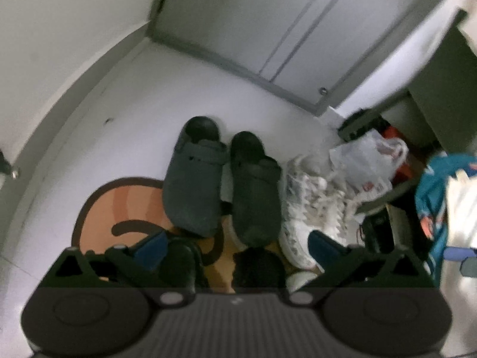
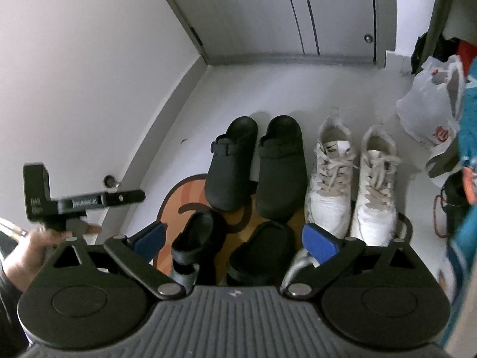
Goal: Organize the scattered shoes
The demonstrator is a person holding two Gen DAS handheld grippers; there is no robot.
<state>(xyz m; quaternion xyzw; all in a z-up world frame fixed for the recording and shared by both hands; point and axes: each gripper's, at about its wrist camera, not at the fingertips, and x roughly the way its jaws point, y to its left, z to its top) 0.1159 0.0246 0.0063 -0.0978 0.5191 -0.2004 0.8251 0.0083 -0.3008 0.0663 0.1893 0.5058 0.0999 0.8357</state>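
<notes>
Two dark grey clogs (image 2: 232, 164) (image 2: 281, 167) stand side by side, toes on an orange mat (image 2: 179, 203). To their right stands a pair of white laced sneakers (image 2: 331, 179) (image 2: 377, 185). Two black slippers (image 2: 193, 232) (image 2: 262, 250) lie on the mat nearer to me. My right gripper (image 2: 235, 238) hangs open above them, holding nothing. The left wrist view is blurred: the clogs (image 1: 193, 176) (image 1: 253, 188), the sneakers (image 1: 310, 205) and the black slippers (image 1: 179, 256) show below my left gripper (image 1: 237, 246), which is open and holds nothing.
A closed door (image 2: 298, 15) and a white wall bound the floor at the back and left. A white plastic bag (image 2: 429, 104), a teal bag (image 2: 468, 119) and dark clutter crowd the right side. A hand (image 2: 26, 250) shows at the left edge.
</notes>
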